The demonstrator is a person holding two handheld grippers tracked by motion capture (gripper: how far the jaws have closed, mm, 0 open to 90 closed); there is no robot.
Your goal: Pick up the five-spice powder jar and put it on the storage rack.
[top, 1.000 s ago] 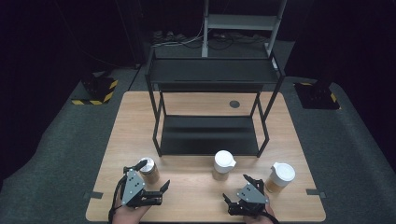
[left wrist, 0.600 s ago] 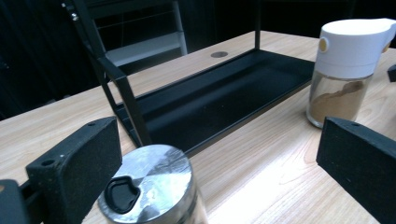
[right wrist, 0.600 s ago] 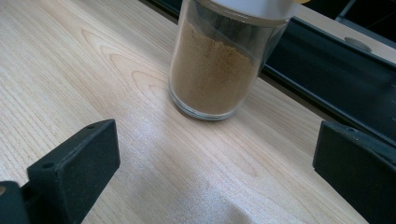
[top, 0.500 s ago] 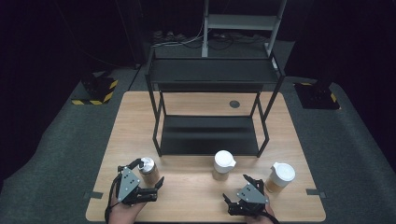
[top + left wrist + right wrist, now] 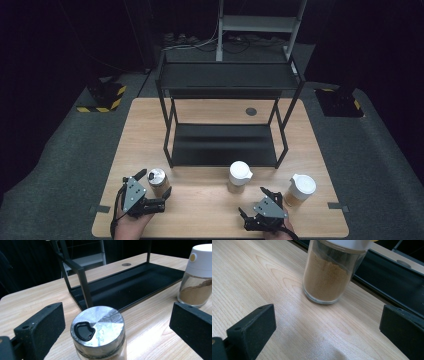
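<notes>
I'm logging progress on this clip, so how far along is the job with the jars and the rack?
Nothing looks done: the black rack holds no jar, and all three stand on the table. In hand: the left gripper is open around the metal-lidded jar, jaws not touching it. The right gripper is open, short of the middle white-lidded jar. Gripping and any placing remain.

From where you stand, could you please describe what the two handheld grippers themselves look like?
Both are black two-jaw tools. The left gripper and the right gripper each carry a grey three-cornered plate on top, dotted with small dark holes, and a black cable loops beside the left one. Seen up close, each jaw ends in a blocky pad with a matte, grainy black face and a small round hole near its top edge.
</notes>
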